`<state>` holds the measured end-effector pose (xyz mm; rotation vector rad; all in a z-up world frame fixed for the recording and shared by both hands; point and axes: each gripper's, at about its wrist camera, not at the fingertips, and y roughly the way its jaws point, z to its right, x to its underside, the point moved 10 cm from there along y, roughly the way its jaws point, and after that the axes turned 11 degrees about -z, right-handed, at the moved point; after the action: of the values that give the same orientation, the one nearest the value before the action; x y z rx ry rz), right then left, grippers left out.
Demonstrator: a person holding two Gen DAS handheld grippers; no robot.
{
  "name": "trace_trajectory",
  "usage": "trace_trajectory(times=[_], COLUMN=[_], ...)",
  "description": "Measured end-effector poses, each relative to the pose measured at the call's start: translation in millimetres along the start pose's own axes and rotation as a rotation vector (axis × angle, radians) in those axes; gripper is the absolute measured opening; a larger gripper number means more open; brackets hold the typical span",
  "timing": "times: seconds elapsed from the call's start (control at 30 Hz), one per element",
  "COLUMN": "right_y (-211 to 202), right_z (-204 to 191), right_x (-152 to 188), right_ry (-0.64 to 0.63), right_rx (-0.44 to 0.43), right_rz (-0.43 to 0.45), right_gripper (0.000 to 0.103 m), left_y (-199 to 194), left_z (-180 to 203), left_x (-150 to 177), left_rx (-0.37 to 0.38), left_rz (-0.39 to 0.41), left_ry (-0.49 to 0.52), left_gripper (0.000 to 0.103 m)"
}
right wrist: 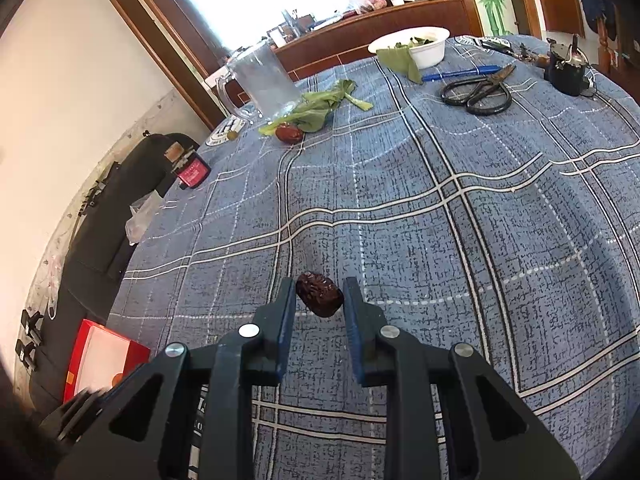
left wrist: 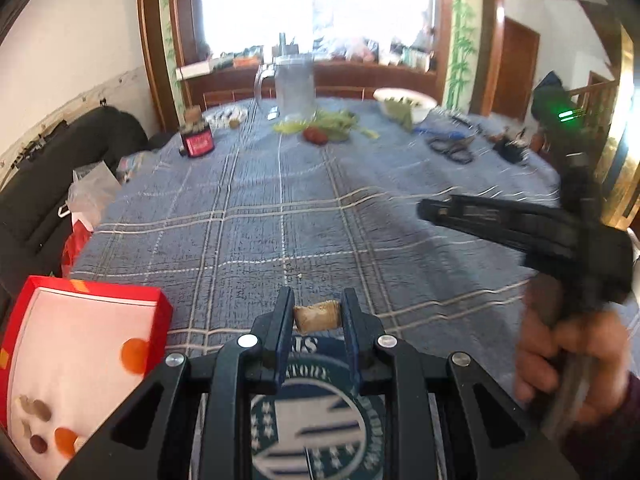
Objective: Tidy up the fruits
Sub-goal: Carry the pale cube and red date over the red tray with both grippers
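Red cardboard marks our goal: the open box (left wrist: 86, 344) sits at the near left edge of the table (left wrist: 280, 208), its pale lining already carrying a few orange and brown fruits. From our left gripper (left wrist: 316, 312) the box lies just to the left and slightly lower, so we judge this hand the nearer one for the next drop. Between its fingers we hold a small tan piece (left wrist: 316, 316), apparently a dried fruit or nut, its long axis running across the gap from pad to pad; the jaws stand narrowly apart and close on it from both sides.

Further right, our right gripper (right wrist: 319, 300) carries a wrinkled dark red date (right wrist: 320, 294), which lies slanted across the gap, one end against the left pad; whether the other end touches the right pad we cannot tell for certain. From this hand the box (right wrist: 104, 360) lies well off to the lower left, past the left gripper.
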<state>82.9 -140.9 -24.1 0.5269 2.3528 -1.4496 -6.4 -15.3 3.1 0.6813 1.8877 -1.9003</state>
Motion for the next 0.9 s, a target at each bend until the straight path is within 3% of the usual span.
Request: trace_trajectory(times=[0.2,0.4,0.5,0.63,0.9], right_y=[-11.2,-18.0,-21.4,-36.2,-67.6], right_z=[-2.2,1.6,12.4,13.0,-39.6], right_x=[-5.2,-9.6,-6.3,13.2,77.5], right_ry=[-0.020,-0.054,-0.010,0.028,-0.065], right_rx=[-0.005,0.045,0.058,0.061,-0.008], right_rz=[0.074,0.155,0.159,0.153,0.167], right_gripper=[0.026,0.026,0.026,0.026,0.026], left_y=[-45.7,-78.9,-91.3,-102.1,-105.0], left_z=[-12.6,-33.3,-42.6,-60.3,-80.5], left_x=[15.2,33.2,38.0,43.4,60.2], left_rx=[-0.023,-0.054,-0.073,-0.093,-0.073], left_rz=[0.079,0.129,0.157,0.184,0.187], left_ry=[-0.011,-0.034,-0.032,-0.048,-0.097], left_gripper=[0.023,0.023,0.023,0.023,0.023])
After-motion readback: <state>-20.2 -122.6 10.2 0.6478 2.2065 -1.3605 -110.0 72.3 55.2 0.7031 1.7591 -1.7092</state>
